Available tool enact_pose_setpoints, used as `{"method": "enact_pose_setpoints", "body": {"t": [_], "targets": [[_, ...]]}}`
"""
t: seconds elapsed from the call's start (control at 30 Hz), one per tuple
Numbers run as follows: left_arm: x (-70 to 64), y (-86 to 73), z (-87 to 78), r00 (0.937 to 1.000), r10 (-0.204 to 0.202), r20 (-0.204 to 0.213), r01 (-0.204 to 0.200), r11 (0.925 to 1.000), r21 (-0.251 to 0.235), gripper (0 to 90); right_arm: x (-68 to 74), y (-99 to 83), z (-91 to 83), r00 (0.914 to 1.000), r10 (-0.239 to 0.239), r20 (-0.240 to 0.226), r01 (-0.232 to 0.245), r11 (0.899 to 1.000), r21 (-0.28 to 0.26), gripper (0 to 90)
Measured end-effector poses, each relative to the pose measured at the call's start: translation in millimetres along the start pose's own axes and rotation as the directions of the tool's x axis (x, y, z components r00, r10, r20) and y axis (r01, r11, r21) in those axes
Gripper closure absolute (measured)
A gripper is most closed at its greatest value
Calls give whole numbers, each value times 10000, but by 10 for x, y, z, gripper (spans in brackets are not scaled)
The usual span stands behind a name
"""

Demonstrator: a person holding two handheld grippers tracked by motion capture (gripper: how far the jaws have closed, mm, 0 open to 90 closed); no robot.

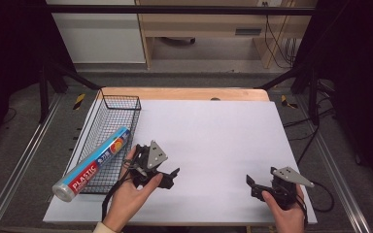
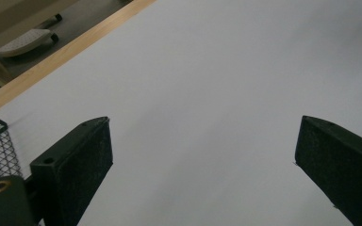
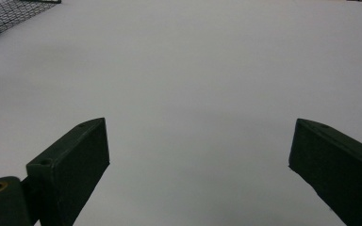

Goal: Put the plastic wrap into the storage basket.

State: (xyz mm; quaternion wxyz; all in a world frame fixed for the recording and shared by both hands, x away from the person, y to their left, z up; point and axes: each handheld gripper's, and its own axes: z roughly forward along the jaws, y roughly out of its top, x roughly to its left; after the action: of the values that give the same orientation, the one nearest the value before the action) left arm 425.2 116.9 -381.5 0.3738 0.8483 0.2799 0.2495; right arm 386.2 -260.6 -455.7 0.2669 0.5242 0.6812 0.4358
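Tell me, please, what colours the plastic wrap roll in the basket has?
The roll is mainly blue, with a red band bearing white lettering; the high view shows it best.

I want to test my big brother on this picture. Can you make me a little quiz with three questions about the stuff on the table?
1. True or false: the roll of plastic wrap lies flat on the white sheet.
2. What is the wire basket made of: A) black mesh, B) wood, C) cloth?
3. Fill in: both the left hand-held gripper and the right hand-held gripper are ____ and hold nothing.

Key: 1 false, it rests in the basket, one end poking out over the rim. 2 A. 3 open.
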Motion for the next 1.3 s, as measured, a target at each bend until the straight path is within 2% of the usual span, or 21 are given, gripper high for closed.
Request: {"method": "enact_pose_setpoints", "body": {"t": [0.43, 0.73, 0.77, 0.9, 1.03, 1.13, 1.23, 1.27, 1.3], "targets": [[-146, -134, 246, 9984, -51, 568, 56, 9999, -95, 49, 4, -3, 3, 10000, -38, 16, 38, 10000, 36, 60], [-263, -247, 424, 9937, -50, 1116, 50, 10000, 9, 48, 5, -6, 10, 10000, -68, 21, 68, 10000, 58, 58], [-291, -277, 466, 9920, 46, 1260, -58, 9999, 91, 47, 4, -7, 13, 10000, -70, 6, 70, 9999, 86, 56], [-330, -328, 533, 9900, 97, 1407, -113, 9999, 105, 47, 4, -9, 16, 10000, -62, 4, 62, 9999, 123, 54], [-348, -381, 588, 9858, 182, 1667, -194, 9998, 59, 47, 7, -11, 20, 10000, -60, 6, 60, 9999, 149, 55], [-359, -416, 627, 9780, 411, 2044, -424, 9991, 20, 48, 4, -11, 25, 10000, -52, 7, 52, 9998, 173, 55], [-371, -441, 649, 9672, 540, 2482, -560, 9984, 10, 47, 0, -14, 31, 10000, -74, 37, 73, 9998, 211, 54], [-371, -441, 649, 9672, 540, 2482, -560, 9984, 10, 47, 0, -14, 31, 10000, -74, 37, 73, 9998, 211, 54], [-362, -456, 657, 9663, 713, 2475, -759, 9971, 91, 48, 0, -16, 39, 10000, -97, 5, 97, 9996, 267, 53]]}}
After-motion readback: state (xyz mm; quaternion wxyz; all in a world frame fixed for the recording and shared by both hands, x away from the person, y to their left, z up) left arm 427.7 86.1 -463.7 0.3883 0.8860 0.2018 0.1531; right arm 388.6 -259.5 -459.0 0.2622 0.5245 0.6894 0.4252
